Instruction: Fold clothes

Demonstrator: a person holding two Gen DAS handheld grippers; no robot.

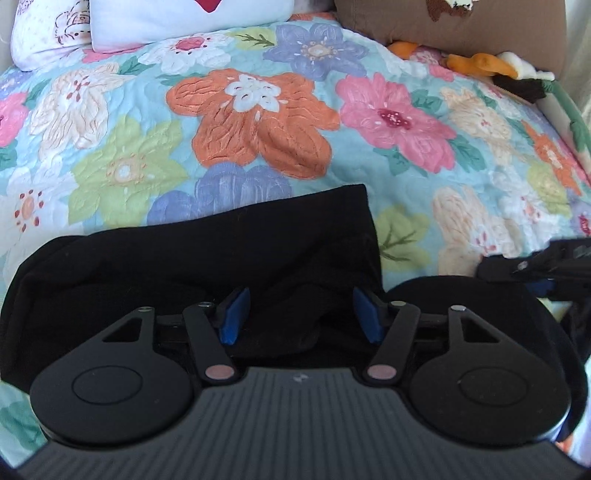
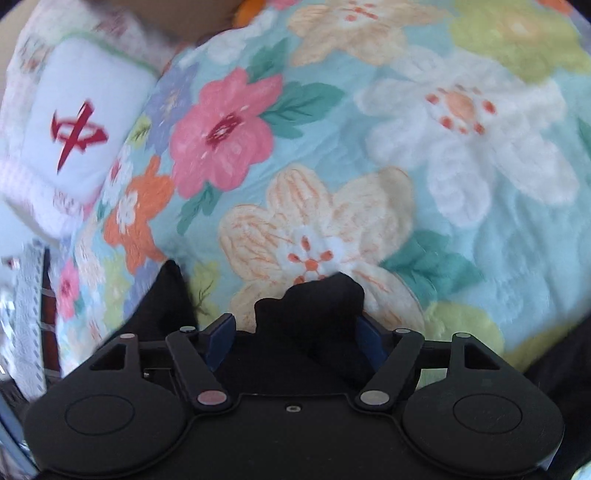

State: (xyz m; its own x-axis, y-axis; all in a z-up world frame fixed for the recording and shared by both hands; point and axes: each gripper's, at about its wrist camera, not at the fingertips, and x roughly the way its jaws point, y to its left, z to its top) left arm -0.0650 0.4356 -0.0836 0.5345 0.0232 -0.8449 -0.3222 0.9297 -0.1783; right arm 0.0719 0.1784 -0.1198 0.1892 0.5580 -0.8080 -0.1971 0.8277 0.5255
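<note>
1. Floral quilt (image 1: 258,122) covers the whole bed, big orange, pink, white and green flowers on pale blue. It fills most of both views.
2. At the far end in the left wrist view there's a white pillow (image 1: 192,18) with a red mark that's cut off by the top edge, a rose-print pillow (image 1: 48,29) beside it, and a brown cushion (image 1: 461,26) on the right, also cropped. Some orange, white and dark plush bits (image 1: 491,66) sit under the brown one, can't really tell what they are.
3. Black garment (image 1: 229,251) lies on the quilt right in front of the left gripper (image 1: 301,314). It's so dark that folds and seams barely show, so no idea which part is which. Its near edge is hidden under the gripper body.
4. Left gripper's blue pads (image 1: 234,314) are spread apart, with rumpled black fabric sitting in the gap. They don't seem to be pinching anything.
5. Far right of that view, a dark blurry piece of the right gripper (image 1: 546,266) pokes in, mostly cut off.
6. Right wrist view is smeared, especially on the left side where the white pillow shows with a red symbol.
7. Right gripper (image 2: 295,336) also has its fingers apart. A bunched lump of the black garment sticks up between them, closer to the right pad (image 2: 371,339), which it partly hides. Can't tell if it touches that pad.
8. Another black flap of it pokes up left of the fingers, its lower part hidden by the gripper.
</note>
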